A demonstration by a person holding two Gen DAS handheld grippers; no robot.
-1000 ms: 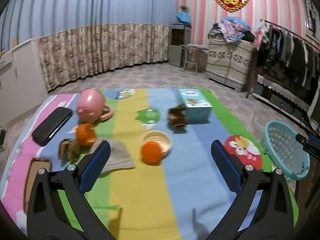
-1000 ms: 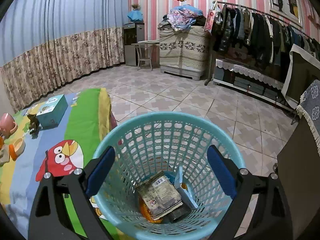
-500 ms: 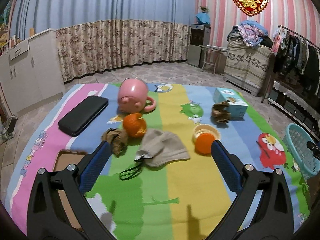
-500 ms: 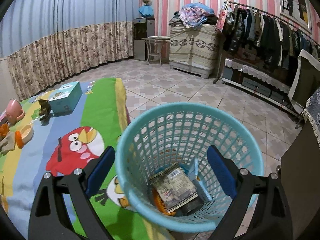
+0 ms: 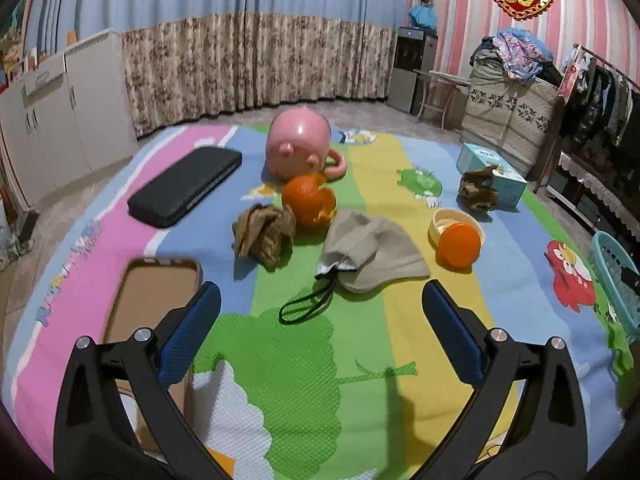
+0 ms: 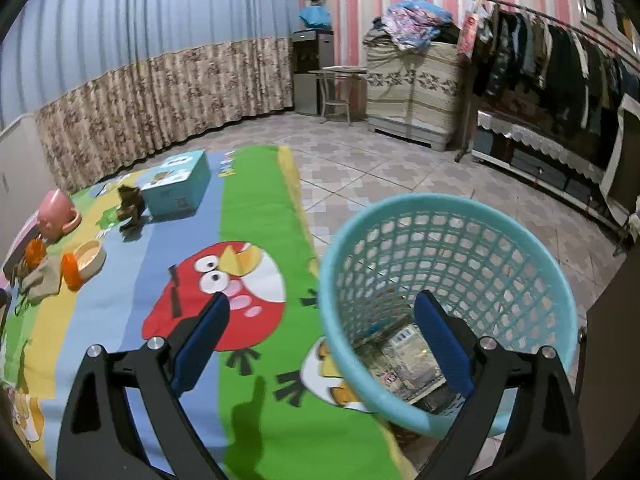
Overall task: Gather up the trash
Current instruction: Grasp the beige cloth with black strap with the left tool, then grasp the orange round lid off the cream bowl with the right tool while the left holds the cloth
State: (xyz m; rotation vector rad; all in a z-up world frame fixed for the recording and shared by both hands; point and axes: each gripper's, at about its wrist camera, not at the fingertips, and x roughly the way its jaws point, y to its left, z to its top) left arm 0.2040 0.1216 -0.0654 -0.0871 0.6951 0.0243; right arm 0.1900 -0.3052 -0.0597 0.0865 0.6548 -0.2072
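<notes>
My left gripper (image 5: 320, 304) is open and empty above the colourful mat (image 5: 360, 360). Ahead of it lie a crumpled brown paper wad (image 5: 264, 234), an orange peel (image 5: 310, 200) and a beige pouch (image 5: 368, 256) with a black strap. A second brown wad (image 5: 478, 190) lies by a blue box (image 5: 492, 172). My right gripper (image 6: 320, 320) is open and empty, over the mat and the left rim of the teal trash basket (image 6: 452, 304), which holds wrappers (image 6: 404, 360). The basket shows at the right edge of the left wrist view (image 5: 616, 280).
A pink pig mug (image 5: 300, 148), a black case (image 5: 186, 186), a brown phone case (image 5: 156, 304) and a small bowl with an orange lid (image 5: 456, 234) lie on the mat. Tiled floor (image 6: 400, 168), a clothes rack (image 6: 540, 68) and cabinets surround it.
My left gripper has swung left and closer to the paper wad, peel and pouch. My right gripper has moved left, off the basket's centre toward the mat. Both stay open.
</notes>
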